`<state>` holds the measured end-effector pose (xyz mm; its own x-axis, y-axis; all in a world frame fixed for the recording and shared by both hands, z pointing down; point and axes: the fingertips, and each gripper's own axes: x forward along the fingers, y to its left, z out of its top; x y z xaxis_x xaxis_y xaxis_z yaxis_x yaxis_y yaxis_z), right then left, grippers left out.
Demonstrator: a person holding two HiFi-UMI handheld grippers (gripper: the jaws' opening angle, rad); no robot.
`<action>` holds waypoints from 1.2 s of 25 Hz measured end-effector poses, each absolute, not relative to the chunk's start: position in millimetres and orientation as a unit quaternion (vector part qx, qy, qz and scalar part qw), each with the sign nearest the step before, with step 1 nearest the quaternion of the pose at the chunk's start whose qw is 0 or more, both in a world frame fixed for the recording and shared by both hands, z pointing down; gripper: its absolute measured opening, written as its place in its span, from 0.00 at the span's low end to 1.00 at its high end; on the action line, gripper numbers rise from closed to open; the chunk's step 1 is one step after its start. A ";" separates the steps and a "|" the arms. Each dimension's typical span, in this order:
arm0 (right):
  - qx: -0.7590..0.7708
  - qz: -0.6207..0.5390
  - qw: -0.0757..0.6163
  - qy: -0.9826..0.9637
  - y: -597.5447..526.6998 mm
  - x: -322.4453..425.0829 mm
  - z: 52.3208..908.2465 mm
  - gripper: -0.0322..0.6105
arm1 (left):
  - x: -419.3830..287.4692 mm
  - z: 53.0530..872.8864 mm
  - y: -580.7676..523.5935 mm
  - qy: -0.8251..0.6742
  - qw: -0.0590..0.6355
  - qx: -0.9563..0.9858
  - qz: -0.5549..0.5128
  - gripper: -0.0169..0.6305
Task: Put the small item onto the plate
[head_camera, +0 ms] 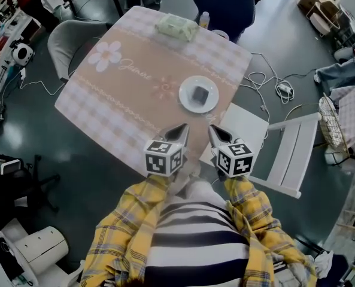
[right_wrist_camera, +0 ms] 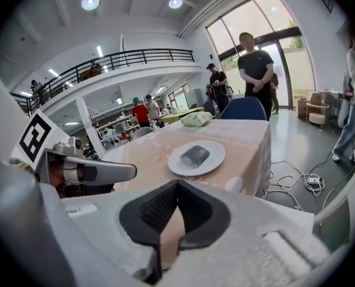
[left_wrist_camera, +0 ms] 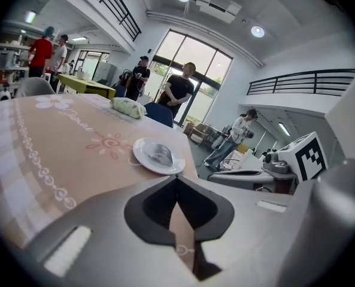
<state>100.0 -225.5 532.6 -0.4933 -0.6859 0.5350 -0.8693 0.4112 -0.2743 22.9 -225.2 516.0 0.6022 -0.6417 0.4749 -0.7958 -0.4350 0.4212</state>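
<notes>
Low in the head view, near the person's chest, left gripper (head_camera: 180,130) and right gripper (head_camera: 216,131) are both closed on nothing. Item (head_camera: 200,93) already lies on plate (head_camera: 185,102), just right of centre. The task looks done; best to hold both grippers at the table (head_camera: 123,88) edge, clear of the plate.

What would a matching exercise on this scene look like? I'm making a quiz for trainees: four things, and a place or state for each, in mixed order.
1. small item
2. green packet
3. left gripper
4. white chair

A. at the far edge of the table
B. jaws shut, nothing between them
C. on the plate
D. on the floor, right of the table

Pairs: 1-C, 2-A, 3-B, 4-D
</notes>
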 end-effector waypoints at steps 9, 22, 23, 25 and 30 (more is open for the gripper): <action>0.491 0.261 0.183 -0.811 -180.9 99.2 534.7 0.05 | 17.5 520.0 -178.7 -0.402 0.312 0.850 0.133 0.03; 0.500 0.269 0.184 -0.802 -130.4 90.0 539.9 0.05 | 12.5 525.7 -131.5 -0.375 0.306 0.863 0.146 0.03; 0.501 0.268 0.183 -0.802 -129.0 89.4 539.2 0.05 | 12.3 525.9 -129.6 -0.374 0.306 0.863 0.147 0.03; 0.503 0.265 0.182 -0.802 -127.4 88.0 537.6 0.05 | 11.4 524.8 -127.4 -0.372 0.304 0.865 0.146 0.03; 0.505 0.261 0.177 -0.803 -125.9 82.3 535.5 0.05 | 5.8 521.0 -126.4 -0.374 0.298 0.867 0.141 0.03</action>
<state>82.3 -125.9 535.5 -0.4272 -0.7183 0.5491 -0.9039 0.3535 -0.2408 5.8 -126.4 521.0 0.6801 -0.5646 0.4676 -0.7327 -0.5430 0.4102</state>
